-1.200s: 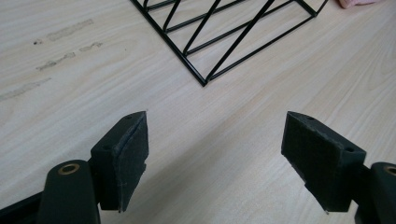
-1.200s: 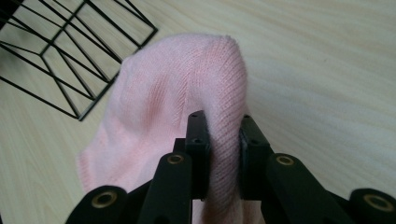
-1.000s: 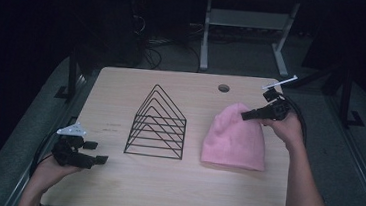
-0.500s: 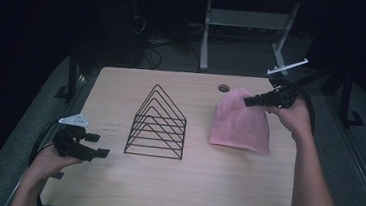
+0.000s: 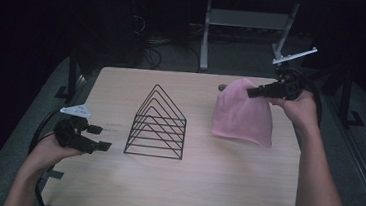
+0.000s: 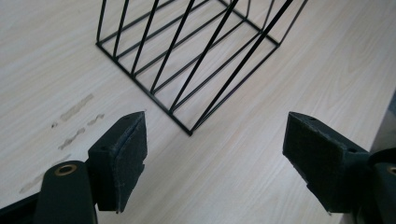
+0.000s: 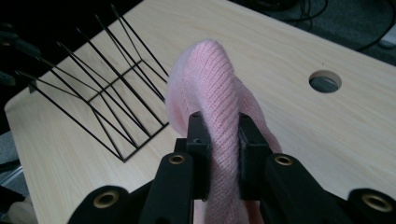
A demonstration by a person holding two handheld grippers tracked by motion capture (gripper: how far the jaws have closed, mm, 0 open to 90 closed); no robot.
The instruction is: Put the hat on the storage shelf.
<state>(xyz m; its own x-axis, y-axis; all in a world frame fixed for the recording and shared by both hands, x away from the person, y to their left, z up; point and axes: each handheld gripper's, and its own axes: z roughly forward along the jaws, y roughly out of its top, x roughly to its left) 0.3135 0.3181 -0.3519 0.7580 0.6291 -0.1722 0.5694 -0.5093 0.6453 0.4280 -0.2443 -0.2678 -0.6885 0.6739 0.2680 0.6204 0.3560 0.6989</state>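
Dark floor and cables lie behind the pale wooden table (image 5: 189,184). At the lower left of the high view, the left tongs (image 5: 98,138) hang over the table with their jaws wide apart and nothing between them. Their own view shows faint scuff marks (image 6: 74,122) on the wood. In the middle stands a black wire rack (image 5: 158,123) shaped like a tent. At the upper right, the right tongs (image 5: 250,92) are clamped on the top of a pink knit hat (image 5: 242,116), its lower edge resting on the table. The right gripper view shows the ribbed knit pinched tight, and the whole round hole (image 7: 325,81) in the table, which the hat partly hides from above.
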